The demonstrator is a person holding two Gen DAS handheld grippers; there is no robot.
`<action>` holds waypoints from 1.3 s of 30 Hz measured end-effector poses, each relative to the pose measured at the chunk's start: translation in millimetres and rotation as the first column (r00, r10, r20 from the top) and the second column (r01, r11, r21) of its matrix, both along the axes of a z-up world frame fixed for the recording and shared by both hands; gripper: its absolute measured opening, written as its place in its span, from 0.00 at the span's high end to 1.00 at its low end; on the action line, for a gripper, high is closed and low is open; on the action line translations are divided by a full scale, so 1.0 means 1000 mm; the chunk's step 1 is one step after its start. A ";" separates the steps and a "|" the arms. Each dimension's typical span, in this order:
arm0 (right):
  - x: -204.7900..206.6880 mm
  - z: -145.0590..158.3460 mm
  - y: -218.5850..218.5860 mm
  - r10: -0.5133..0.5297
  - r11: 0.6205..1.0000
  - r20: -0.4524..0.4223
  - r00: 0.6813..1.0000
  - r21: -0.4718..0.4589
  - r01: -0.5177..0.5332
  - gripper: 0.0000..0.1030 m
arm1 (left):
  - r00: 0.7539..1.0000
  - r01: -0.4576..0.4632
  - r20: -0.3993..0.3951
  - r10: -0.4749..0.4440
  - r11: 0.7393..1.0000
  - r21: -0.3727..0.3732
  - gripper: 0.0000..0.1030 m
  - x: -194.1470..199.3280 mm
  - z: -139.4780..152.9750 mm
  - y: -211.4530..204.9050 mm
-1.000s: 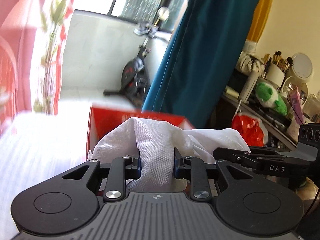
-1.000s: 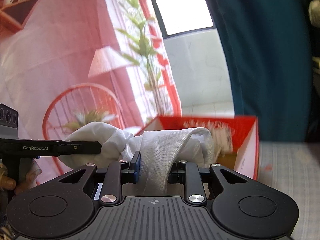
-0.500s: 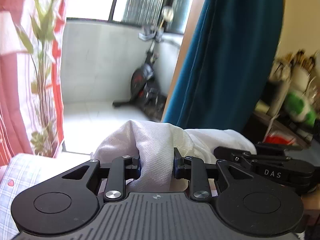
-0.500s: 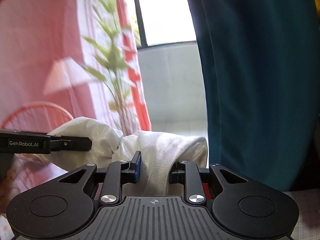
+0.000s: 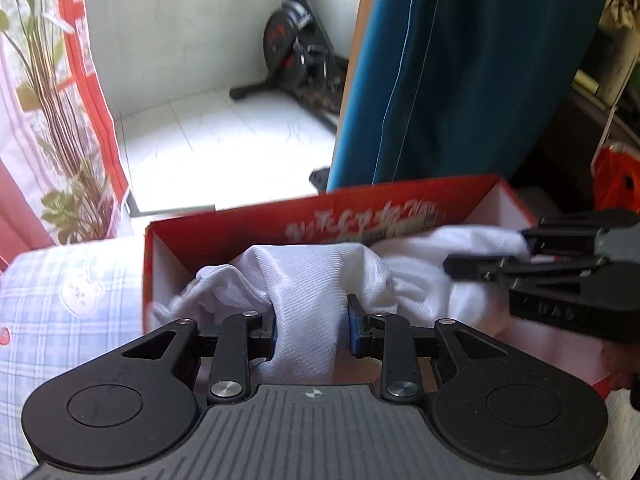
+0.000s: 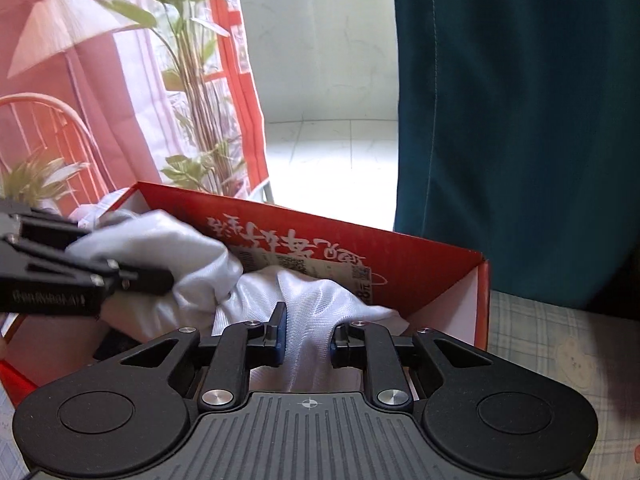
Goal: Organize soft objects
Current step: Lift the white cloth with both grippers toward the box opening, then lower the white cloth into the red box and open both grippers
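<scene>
A bundled white cloth [image 5: 320,280] hangs between both grippers, inside the open top of a red cardboard box [image 5: 224,236]. My left gripper [image 5: 312,324] is shut on the cloth's left part. My right gripper [image 6: 306,332] is shut on the cloth [image 6: 312,312] at its right part, also within the red box [image 6: 420,256]. The right gripper shows from the side in the left wrist view [image 5: 560,276], and the left gripper in the right wrist view [image 6: 80,272]. The box floor is mostly hidden by the cloth.
The box stands on a pale blue checked bedsheet [image 5: 60,304] with bear prints. Behind it hang a teal curtain [image 5: 460,72] and a red printed curtain [image 6: 100,100]. An exercise bike [image 5: 300,52] stands on the white tiled balcony floor. A cluttered shelf [image 5: 612,80] is at the right.
Both grippers have tilted down and lowered the white cloth into the red box, which has come back into view. Both stay shut on the cloth.
</scene>
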State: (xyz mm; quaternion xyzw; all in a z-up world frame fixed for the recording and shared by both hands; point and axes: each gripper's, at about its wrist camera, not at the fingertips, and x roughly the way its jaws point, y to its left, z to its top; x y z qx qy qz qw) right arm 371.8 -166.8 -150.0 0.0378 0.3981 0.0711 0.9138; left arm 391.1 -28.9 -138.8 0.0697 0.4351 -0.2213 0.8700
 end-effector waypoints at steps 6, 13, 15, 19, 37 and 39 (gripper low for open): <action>0.011 -0.009 -0.002 -0.018 1.000 -0.074 0.997 0.015 0.019 0.83 | 1.000 0.012 -0.024 -0.012 0.999 0.034 0.63 0.002 -0.005 -0.002; 0.006 -0.003 -0.006 -0.062 0.998 -0.065 0.996 -0.015 0.061 0.66 | 1.000 -0.005 0.030 0.003 0.998 0.065 0.36 -0.003 0.007 -0.006; 0.000 0.002 -0.006 -0.089 0.995 -0.015 0.996 -0.043 0.088 0.59 | 0.999 -0.015 0.050 0.012 0.998 0.055 0.29 -0.008 0.015 -0.003; -0.022 0.018 -0.006 -0.106 0.993 0.079 0.991 -0.037 0.109 0.32 | 0.994 -0.032 0.109 0.030 0.999 0.020 0.15 -0.029 0.035 0.005; -0.165 0.060 -0.029 -0.137 0.991 0.321 0.937 0.052 0.127 0.00 | 0.979 -0.069 0.187 0.075 0.997 -0.037 0.09 -0.174 0.039 0.045; -0.178 0.054 -0.027 -0.112 0.994 0.313 0.943 0.030 0.108 0.01 | 0.985 -0.072 0.154 0.074 0.997 -0.021 0.09 -0.188 0.026 0.046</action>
